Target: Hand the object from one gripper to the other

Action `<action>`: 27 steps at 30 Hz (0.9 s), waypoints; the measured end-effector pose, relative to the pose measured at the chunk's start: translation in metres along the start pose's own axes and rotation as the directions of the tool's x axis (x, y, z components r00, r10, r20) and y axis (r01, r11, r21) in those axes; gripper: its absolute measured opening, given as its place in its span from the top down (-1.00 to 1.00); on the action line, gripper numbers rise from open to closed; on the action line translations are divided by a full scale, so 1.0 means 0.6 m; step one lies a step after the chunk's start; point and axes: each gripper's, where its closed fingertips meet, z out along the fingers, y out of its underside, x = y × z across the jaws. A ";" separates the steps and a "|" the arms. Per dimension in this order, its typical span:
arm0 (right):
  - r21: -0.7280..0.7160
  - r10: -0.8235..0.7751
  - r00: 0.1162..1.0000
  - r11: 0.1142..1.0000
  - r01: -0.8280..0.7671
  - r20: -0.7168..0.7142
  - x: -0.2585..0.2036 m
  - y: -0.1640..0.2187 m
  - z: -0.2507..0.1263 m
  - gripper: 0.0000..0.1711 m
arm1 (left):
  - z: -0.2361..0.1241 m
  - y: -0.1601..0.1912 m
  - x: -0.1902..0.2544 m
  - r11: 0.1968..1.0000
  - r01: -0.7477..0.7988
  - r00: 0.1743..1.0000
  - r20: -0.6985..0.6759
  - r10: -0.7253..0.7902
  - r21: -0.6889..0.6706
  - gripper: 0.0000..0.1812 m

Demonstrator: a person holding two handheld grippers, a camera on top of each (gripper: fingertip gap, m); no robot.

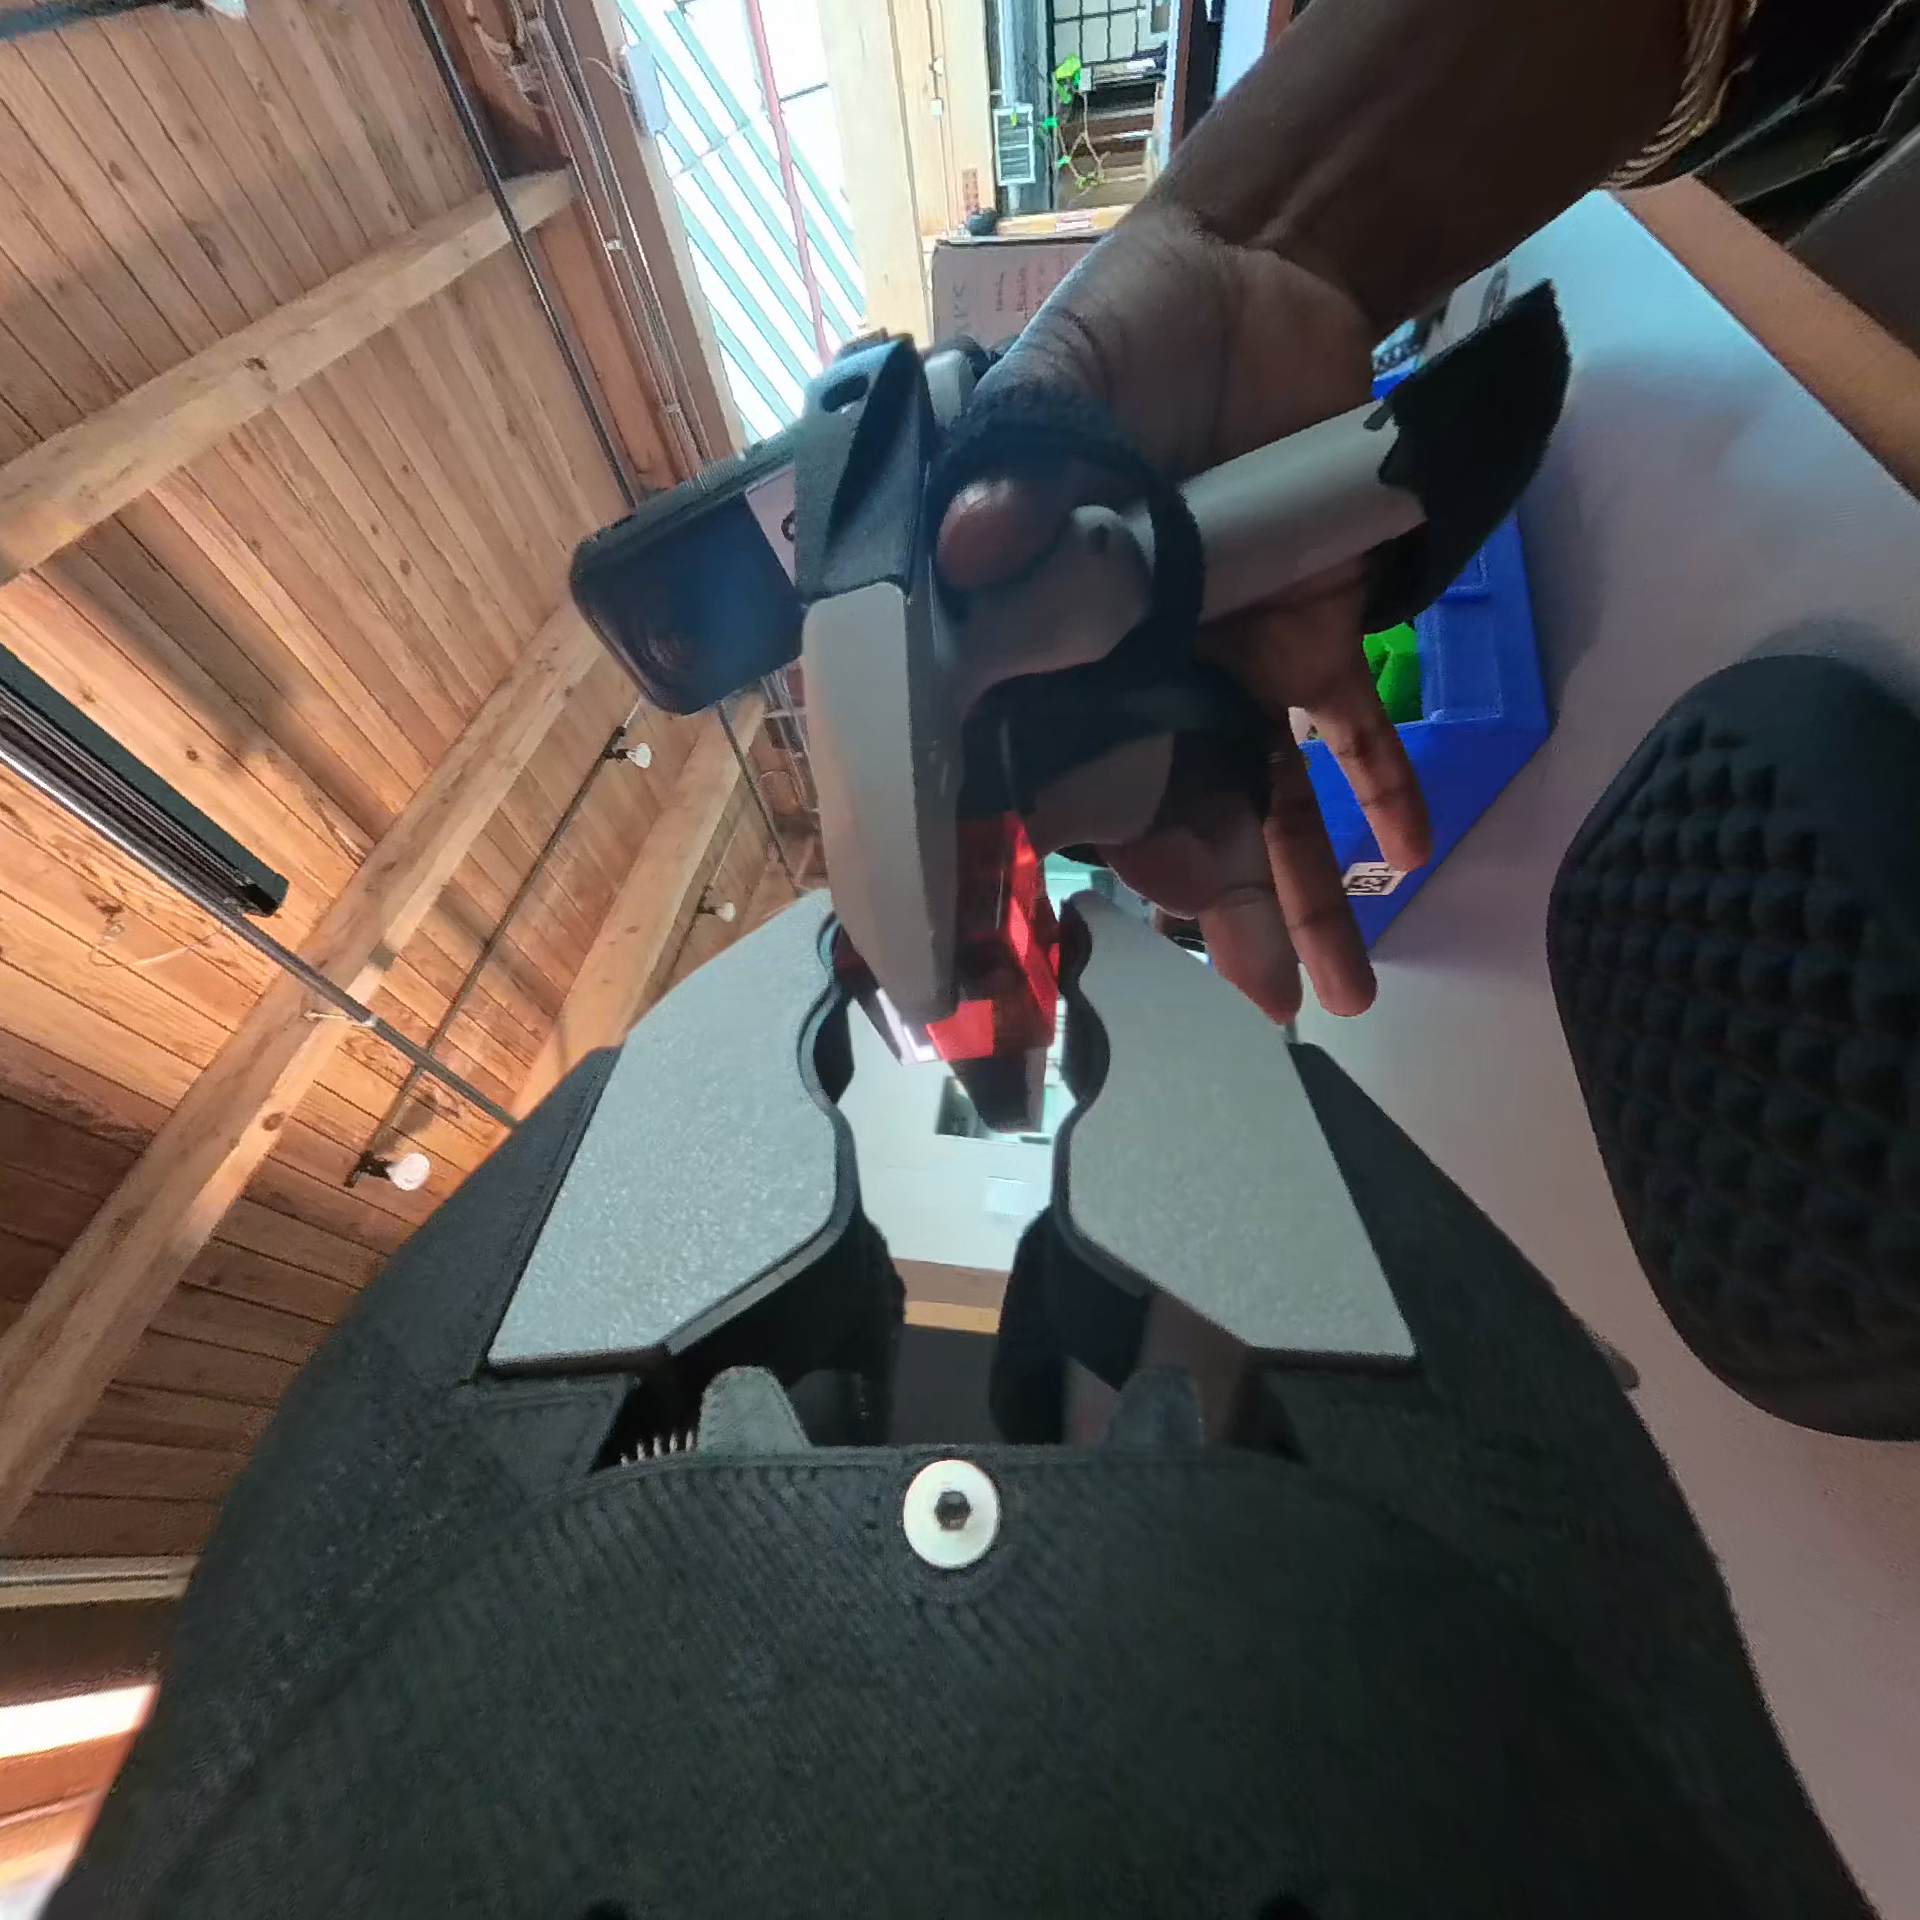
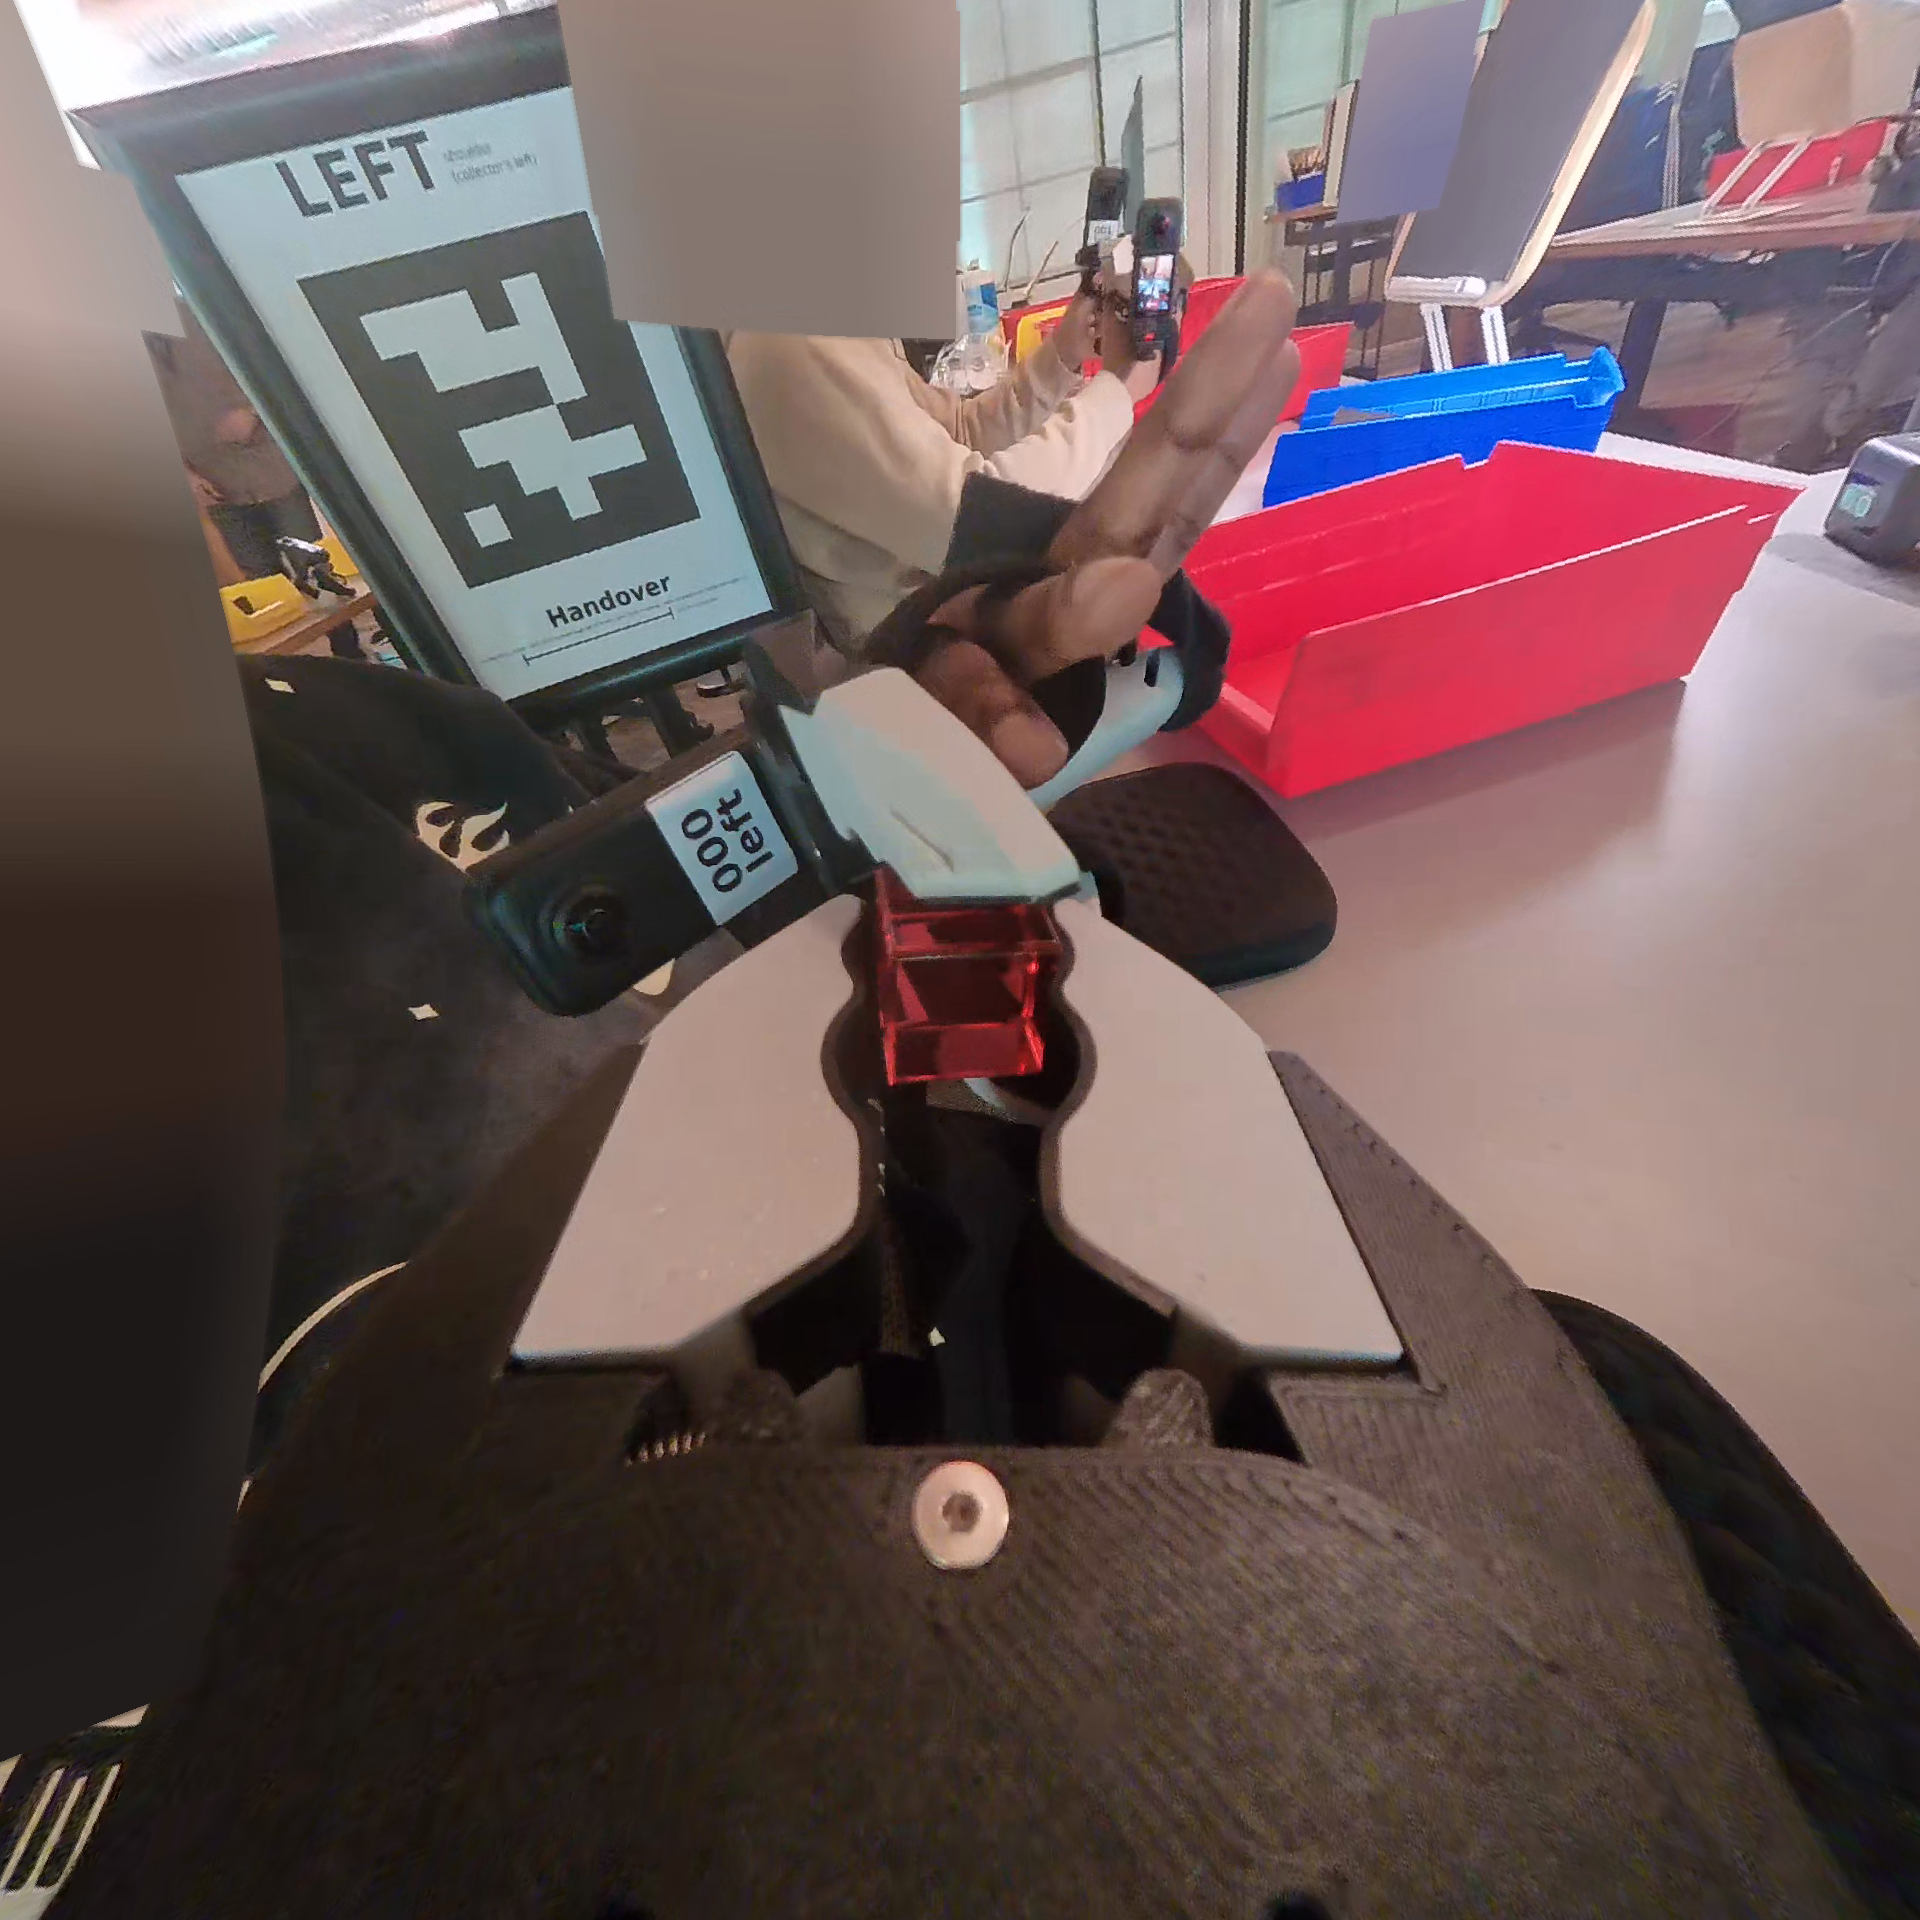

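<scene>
A red see-through block hangs in the air between both grippers. In the right wrist view my right gripper closes on its two sides. The left gripper comes in crosswise, with one grey finger on top of the block and another just showing under it. In the left wrist view the block sits between my left gripper's fingertips and touches both. The right gripper's grey finger crosses in front of it. Each hand holds its gripper with the other fingers spread.
A grey table lies below, bearing a red bin, a blue bin and a black dimpled pad. The left wrist view shows a blue bin and a pad. A marker board stands at left; a person sits behind. Some 5 cm of space lies between my two pairs of fingers.
</scene>
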 end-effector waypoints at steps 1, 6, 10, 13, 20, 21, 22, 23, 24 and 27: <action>0.003 -0.003 1.000 1.000 0.003 -0.008 0.002 -0.001 0.000 0.66 | 0.001 0.001 0.001 1.000 0.021 1.000 -0.009 -0.021 -0.006 0.61; 0.078 -0.016 1.000 0.997 0.015 0.011 -0.003 -0.019 -0.008 0.65 | -0.004 0.002 -0.018 0.980 0.200 0.980 0.000 -0.200 0.023 0.65; 0.291 -0.191 0.977 0.934 0.210 -0.092 -0.001 -0.073 -0.042 0.30 | -0.017 0.021 -0.053 0.885 0.463 0.885 0.026 -0.465 0.057 0.66; 0.342 -0.496 0.807 0.733 0.587 -0.322 -0.010 -0.107 -0.076 0.08 | -0.026 0.027 -0.065 0.701 0.708 0.706 -0.060 -0.705 0.083 0.66; -0.357 -0.869 -0.242 -0.082 0.930 -0.432 0.000 -0.072 -0.081 0.14 | -0.047 -0.019 -0.035 0.142 0.987 0.089 -0.477 -0.875 -0.076 0.66; -0.400 -0.876 -0.285 -0.118 0.909 -0.389 0.005 -0.064 -0.070 0.15 | -0.049 -0.026 -0.028 0.107 0.988 0.036 -0.512 -0.859 -0.109 0.66; -0.411 -0.877 -0.310 -0.147 0.900 -0.366 0.004 -0.058 -0.059 0.16 | -0.050 -0.032 -0.021 0.086 0.987 -0.001 -0.537 -0.844 -0.137 0.66; -0.404 -0.881 -0.323 -0.171 0.899 -0.346 -0.001 -0.051 -0.047 0.18 | -0.049 -0.037 -0.016 0.074 0.985 -0.025 -0.550 -0.835 -0.157 0.66; -0.397 -0.886 -0.329 -0.186 0.898 -0.327 -0.003 -0.044 -0.037 0.19 | -0.048 -0.040 -0.010 0.073 0.982 -0.038 -0.559 -0.828 -0.175 0.66; -0.387 -0.893 -0.345 -0.221 0.895 -0.287 -0.009 -0.029 -0.014 0.29 | -0.048 -0.051 0.008 0.100 0.972 -0.046 -0.585 -0.810 -0.215 0.66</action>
